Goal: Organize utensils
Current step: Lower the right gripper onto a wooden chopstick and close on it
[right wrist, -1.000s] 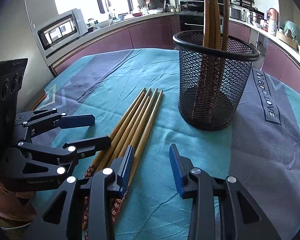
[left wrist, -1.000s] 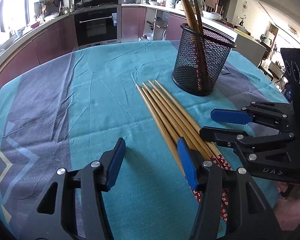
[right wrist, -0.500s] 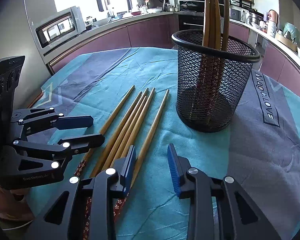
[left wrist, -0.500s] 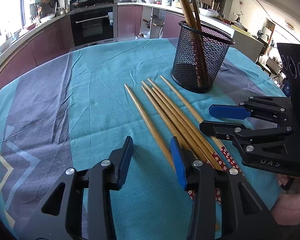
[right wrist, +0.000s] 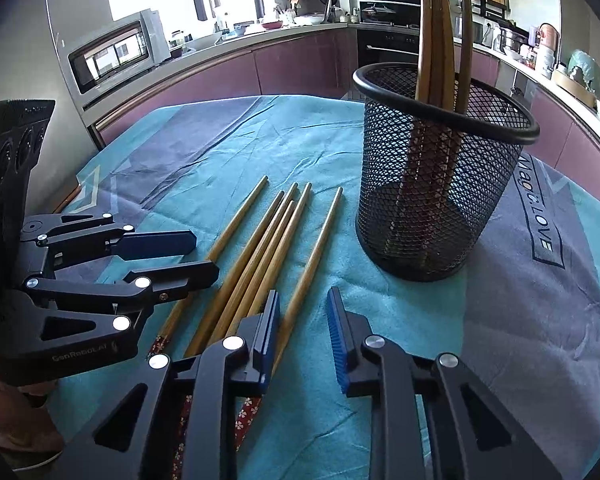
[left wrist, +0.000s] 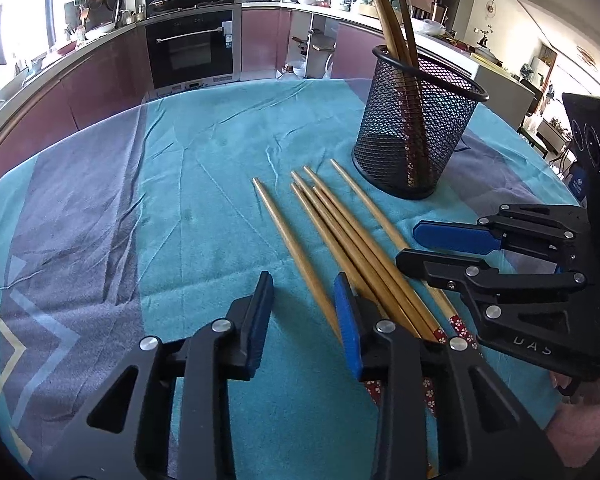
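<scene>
Several wooden chopsticks (left wrist: 340, 232) with red flowered handles lie fanned on the teal cloth. A black mesh cup (left wrist: 412, 140) (right wrist: 432, 200) behind them holds several more upright. My left gripper (left wrist: 302, 312) is low over the handle ends with its jaws closing. The leftmost chopstick (left wrist: 286, 236) runs between them, beside the right pad and not pinched. My right gripper (right wrist: 303, 320) (left wrist: 408, 242) is closing too, and the rightmost chopstick (right wrist: 321, 240) passes between its fingers next to the left pad. The left gripper (right wrist: 206, 254) also shows in the right wrist view.
A teal and grey tablecloth (left wrist: 180, 208) covers the round table. Kitchen counters, an oven (left wrist: 192, 52) and a microwave (right wrist: 116, 56) stand beyond the table's far edge. A person's hand (right wrist: 4, 420) holds the left gripper at the near edge.
The tight bundle has fanned out: the outermost chopstick on each side has slid away from the middle ones. Both grippers' jaws have narrowed. The cup has not moved.
</scene>
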Motion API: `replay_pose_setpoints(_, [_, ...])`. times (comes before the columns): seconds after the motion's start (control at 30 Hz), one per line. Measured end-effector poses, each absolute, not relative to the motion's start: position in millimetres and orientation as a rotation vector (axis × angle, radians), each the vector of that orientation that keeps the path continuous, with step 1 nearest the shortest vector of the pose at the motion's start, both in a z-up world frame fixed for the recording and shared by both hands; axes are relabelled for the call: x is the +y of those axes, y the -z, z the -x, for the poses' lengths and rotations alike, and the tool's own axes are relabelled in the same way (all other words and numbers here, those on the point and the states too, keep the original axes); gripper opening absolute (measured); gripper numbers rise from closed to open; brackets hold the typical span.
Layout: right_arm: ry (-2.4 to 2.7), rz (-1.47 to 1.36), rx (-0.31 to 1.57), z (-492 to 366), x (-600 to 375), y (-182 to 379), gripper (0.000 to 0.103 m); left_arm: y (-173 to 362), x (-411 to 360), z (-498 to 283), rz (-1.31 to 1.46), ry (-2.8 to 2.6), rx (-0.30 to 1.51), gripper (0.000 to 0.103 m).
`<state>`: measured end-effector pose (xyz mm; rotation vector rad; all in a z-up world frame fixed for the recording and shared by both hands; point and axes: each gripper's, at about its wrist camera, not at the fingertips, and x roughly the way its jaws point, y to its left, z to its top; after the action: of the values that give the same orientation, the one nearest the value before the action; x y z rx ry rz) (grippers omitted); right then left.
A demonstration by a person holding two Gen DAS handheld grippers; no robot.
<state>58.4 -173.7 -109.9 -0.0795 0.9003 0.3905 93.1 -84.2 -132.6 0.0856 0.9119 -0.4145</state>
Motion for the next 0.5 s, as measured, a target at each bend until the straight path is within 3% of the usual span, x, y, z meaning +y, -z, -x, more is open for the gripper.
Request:
replay_pose_setpoints(0.1, [-0.390, 0.076, 0.902, -59.4, -175.0, 110.0, 0.018, 133.3, -83.8, -92.5, -0.086, 0.410, 0.912, 0.028])
replay_pose_setpoints(0.23, [-0.387, 0.064, 0.905, -60.5, -178.6, 109.6, 0.012, 133.8, -81.8, -94.5, -0.068, 0.409, 0.918, 0.016])
replay_pose_setpoints(0.5, [-0.391, 0.039, 0.911, -63.2, -182.7, 109.0, 0.006, 134.0, -78.8, -95.3, -0.045, 0.402, 0.925, 0.014])
